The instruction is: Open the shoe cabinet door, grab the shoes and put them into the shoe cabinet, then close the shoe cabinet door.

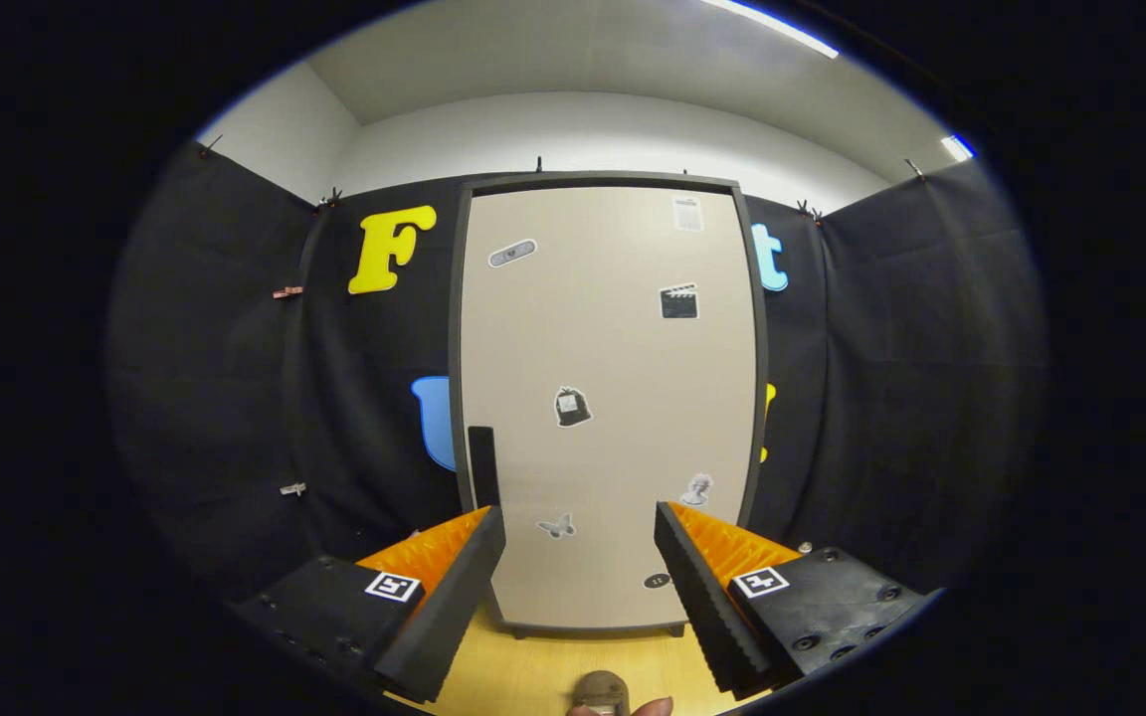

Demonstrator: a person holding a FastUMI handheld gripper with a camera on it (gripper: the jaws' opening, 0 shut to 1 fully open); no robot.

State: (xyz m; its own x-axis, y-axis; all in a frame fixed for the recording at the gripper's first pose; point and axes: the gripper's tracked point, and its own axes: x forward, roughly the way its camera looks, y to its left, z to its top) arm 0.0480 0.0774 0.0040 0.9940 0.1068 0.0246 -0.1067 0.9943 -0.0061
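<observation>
Black-draped booth: I face the shoe cabinet point(608, 398), door point(623, 358) unopened, gripper point(580, 567) jaws wide and empty, every step ahead.

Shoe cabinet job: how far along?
Nothing looks done: the shoe cabinet door stands closed beyond the gripper, whose fingers are open and apart, holding nothing. In hand: the door's black handle, just past one fingertip. Left: open door, load shoes, close.
</observation>
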